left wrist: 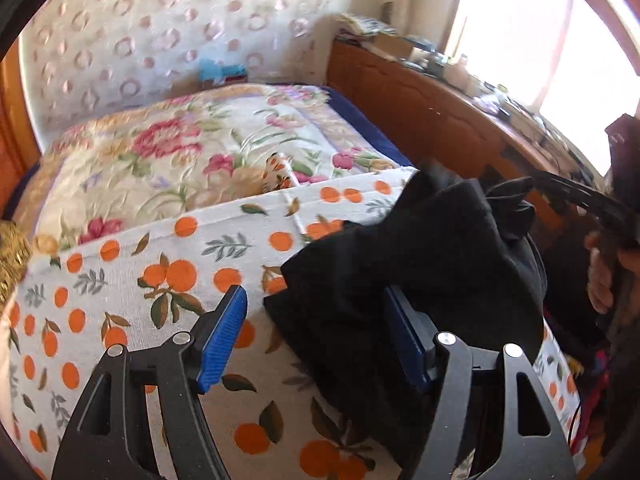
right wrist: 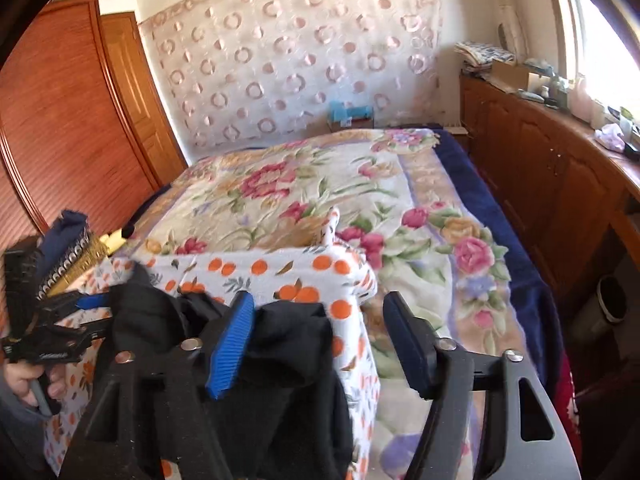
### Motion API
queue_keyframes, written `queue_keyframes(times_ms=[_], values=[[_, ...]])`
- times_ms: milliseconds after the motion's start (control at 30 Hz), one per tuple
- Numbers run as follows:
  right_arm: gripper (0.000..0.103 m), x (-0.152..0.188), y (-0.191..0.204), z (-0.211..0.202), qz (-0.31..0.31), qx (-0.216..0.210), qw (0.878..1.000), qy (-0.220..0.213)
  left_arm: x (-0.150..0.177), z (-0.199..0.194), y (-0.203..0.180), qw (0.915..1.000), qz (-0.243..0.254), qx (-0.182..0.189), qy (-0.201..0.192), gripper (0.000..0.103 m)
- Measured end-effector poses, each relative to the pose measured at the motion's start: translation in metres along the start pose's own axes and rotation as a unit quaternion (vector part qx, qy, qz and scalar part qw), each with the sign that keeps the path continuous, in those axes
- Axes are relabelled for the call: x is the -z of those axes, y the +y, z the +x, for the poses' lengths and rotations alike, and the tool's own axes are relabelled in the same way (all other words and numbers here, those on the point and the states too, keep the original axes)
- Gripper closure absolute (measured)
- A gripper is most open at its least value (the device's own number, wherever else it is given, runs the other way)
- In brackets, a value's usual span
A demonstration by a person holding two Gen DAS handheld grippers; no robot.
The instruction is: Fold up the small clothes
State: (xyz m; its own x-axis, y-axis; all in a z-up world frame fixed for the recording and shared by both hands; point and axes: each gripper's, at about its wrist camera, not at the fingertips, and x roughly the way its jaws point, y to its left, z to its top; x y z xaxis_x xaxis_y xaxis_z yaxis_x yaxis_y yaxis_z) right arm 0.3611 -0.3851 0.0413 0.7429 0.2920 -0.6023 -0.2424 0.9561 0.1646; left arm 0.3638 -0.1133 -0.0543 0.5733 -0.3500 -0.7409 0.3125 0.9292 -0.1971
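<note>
**Black clothes lying loose on the orange cloth**

Sunlight comes through the window [left wrist: 560, 32] on the right and falls on a bed with a flowery blanket [right wrist: 320, 192]. On top of the blanket lies a white cloth with oranges on it [left wrist: 160, 264]. A long wooden cabinet [right wrist: 540, 168] runs beside the bed, and a wooden wardrobe [right wrist: 60, 120] stands on the other side.

I see the black garment [left wrist: 420, 248] bunched up on the orange cloth, near its right end. It is crumpled, not flat.

My left gripper [left wrist: 316, 336] has its blue fingers [left wrist: 224, 332] spread apart. One finger is over the orange cloth. The other sits at the edge of the black garment. Nothing is pinched between them.

My right gripper [right wrist: 320, 344] is spread wide too. The black garment lies under and around its left finger, but the fingers do not squeeze it. Its other finger is over the flowery blanket.

From the right camera I can see the person's hand [right wrist: 28, 384] holding the handle of the left gripper, at the left edge. A dark blue cloth [right wrist: 64, 232] lies behind it.
</note>
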Motion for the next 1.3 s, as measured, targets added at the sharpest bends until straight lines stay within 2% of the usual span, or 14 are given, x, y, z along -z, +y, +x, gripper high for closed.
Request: queue_keyframes(times_ms=[133, 300, 467, 667, 733, 767, 800, 867, 900, 967, 1033, 1067, 1167, 1300], values=[[0.034, 0.01, 0.01, -0.014, -0.039, 0.0, 0.999, 0.006, 0.003, -0.002, 0.0, 1.0, 0.006, 0.001, -0.001, 0.032], [0.034, 0.036, 0.023, 0.005, -0.071, -0.002, 0.996, 0.054, 0.015, -0.008, -0.005, 0.9997, 0.002, 0.024, 0.0, 0.032], [0.034, 0.043, 0.019, 0.031, -0.043, -0.009, 0.996, 0.083, 0.027, 0.002, -0.005, 0.9995, -0.008, 0.025, 0.018, 0.032], [0.034, 0.04, 0.023, 0.04, -0.032, -0.033, 0.994, 0.104, 0.024, 0.017, -0.002, 0.9978, -0.036, 0.048, 0.029, 0.032], [0.038, 0.033, 0.018, 0.043, -0.035, -0.032, 0.994, 0.101, 0.023, 0.022, 0.003, 0.9961, -0.055, 0.063, 0.029, 0.032], [0.044, 0.032, 0.017, 0.045, -0.037, -0.037, 0.994, 0.101, 0.022, 0.024, 0.004, 0.9956, -0.059, 0.067, 0.03, 0.032], [0.046, 0.032, 0.018, 0.047, -0.037, -0.039, 0.993, 0.104, 0.022, 0.024, 0.003, 0.9954, -0.06, 0.069, 0.03, 0.034], [0.047, 0.033, 0.015, 0.05, -0.038, -0.038, 0.993, 0.107, 0.022, 0.027, 0.002, 0.9933, -0.067, 0.088, 0.033, 0.048], [0.047, 0.035, 0.013, 0.052, -0.037, -0.04, 0.992, 0.11, 0.022, 0.028, 0.001, 0.9925, -0.069, 0.095, 0.033, 0.051], [0.051, 0.036, 0.007, 0.053, -0.031, -0.046, 0.992, 0.111, 0.021, 0.029, -0.001, 0.991, -0.07, 0.108, 0.037, 0.069], [0.062, 0.036, 0.007, 0.053, -0.029, -0.058, 0.991, 0.115, 0.019, 0.027, -0.002, 0.9905, -0.068, 0.113, 0.036, 0.08], [0.077, 0.035, 0.007, 0.053, -0.028, -0.068, 0.99, 0.117, 0.019, 0.025, -0.003, 0.9905, -0.065, 0.116, 0.035, 0.084], [0.086, 0.036, 0.019, 0.048, -0.054, -0.054, 0.991, 0.112, 0.017, 0.012, -0.006, 0.9903, -0.056, 0.125, 0.02, 0.088], [0.088, 0.028, 0.031, 0.027, -0.075, -0.044, 0.993, 0.077, 0.015, -0.02, -0.007, 0.9874, -0.047, 0.151, -0.008, 0.089]])
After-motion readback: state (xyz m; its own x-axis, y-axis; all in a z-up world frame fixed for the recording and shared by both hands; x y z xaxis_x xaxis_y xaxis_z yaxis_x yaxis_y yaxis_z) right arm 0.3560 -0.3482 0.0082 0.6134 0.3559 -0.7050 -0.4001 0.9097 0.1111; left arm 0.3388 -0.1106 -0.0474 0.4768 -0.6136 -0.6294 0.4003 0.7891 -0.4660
